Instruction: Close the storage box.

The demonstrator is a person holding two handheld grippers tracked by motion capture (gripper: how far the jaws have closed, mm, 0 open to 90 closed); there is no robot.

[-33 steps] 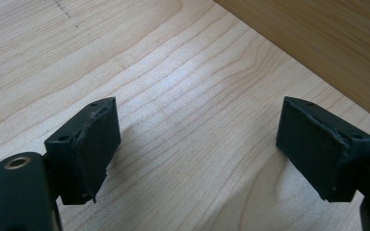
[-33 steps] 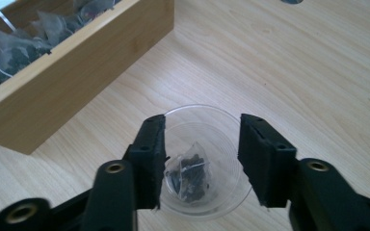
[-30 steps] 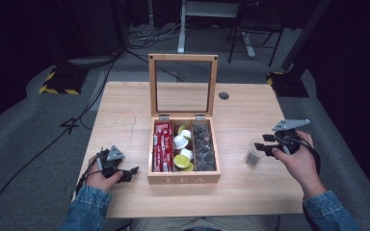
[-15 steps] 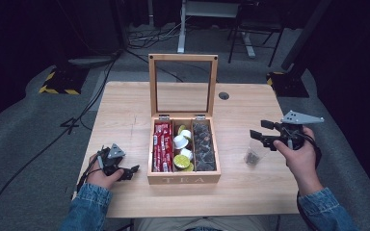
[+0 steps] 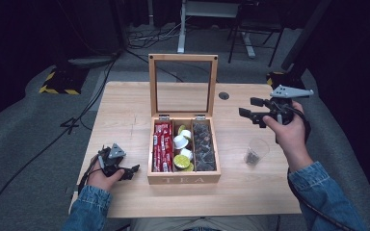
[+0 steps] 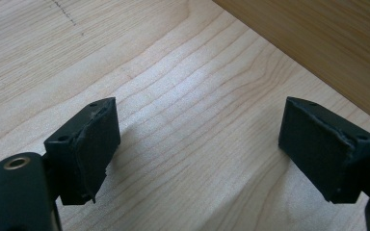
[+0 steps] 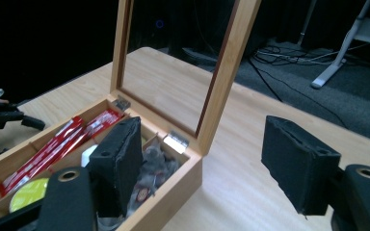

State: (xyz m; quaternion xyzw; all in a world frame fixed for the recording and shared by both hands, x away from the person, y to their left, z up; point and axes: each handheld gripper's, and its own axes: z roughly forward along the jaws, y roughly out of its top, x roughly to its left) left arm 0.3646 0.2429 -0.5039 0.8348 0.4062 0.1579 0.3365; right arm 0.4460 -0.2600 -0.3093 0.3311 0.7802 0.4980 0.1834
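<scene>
A: Dark room, cables on the floor, light wood surface. Tools?

B: Right tool lifted above the surface, jaws spread, nothing between them. Right gripper view looks past its pads at the open tea box. Left tool resting low by the box's left wall, jaws released too, bare wood between them in the left gripper view.

A: Nearest thing to the right tool?

B: Clear plastic cup, upright on the surface right of the box, below the right hand, apart from it. Something dark in the bottom, can't tell what.

A: Handling?

B: Likely light, thin-walled, slick, and it crushes easily. I'd pinch across the rim or upper wall, gently. Box holds red sachets, pods, dark bags.
</scene>
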